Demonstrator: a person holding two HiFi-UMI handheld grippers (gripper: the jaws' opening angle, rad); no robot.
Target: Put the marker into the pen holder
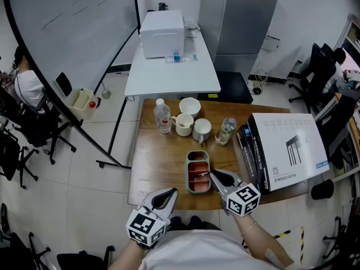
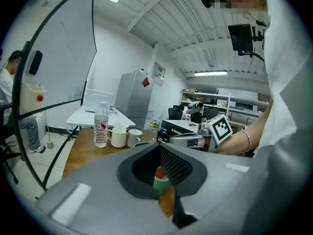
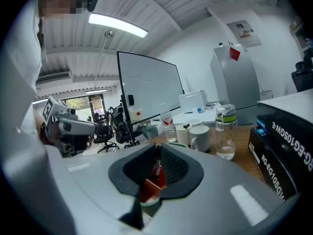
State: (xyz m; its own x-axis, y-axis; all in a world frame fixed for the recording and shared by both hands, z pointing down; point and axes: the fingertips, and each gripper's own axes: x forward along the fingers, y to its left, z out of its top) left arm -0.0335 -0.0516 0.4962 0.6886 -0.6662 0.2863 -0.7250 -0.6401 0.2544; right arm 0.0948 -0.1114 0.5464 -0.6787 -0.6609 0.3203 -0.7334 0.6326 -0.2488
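Currently we are clamping the marker (image 3: 157, 159) in the right gripper (image 1: 214, 175), the jaws pinching its slim dark barrel. The marker is pointing out over the near compartment of the pen holder (image 1: 188, 172), at 9 o'clock from that gripper. Whether it is touching the holder we cannot tell. The left gripper (image 1: 170, 192) is idling at 7 o'clock from the holder, jaws together on nothing.

We are judging the task as nearly finished: the marker is in hand and at the holder, leaving only lowering it in and letting go.

The holder is showing as an oblong tray with rounded corners, a soft green rim and matte orange-red dividers. It is sitting on a smooth wooden table (image 1: 154, 167) with visible grain. At 12 o'clock from it two glossy cream mugs (image 1: 193, 127) are standing, with a clear plastic bottle (image 1: 162, 116) at 11 o'clock. At 3 o'clock a flat white cardboard box (image 1: 287, 151) is lying on darker boxes.
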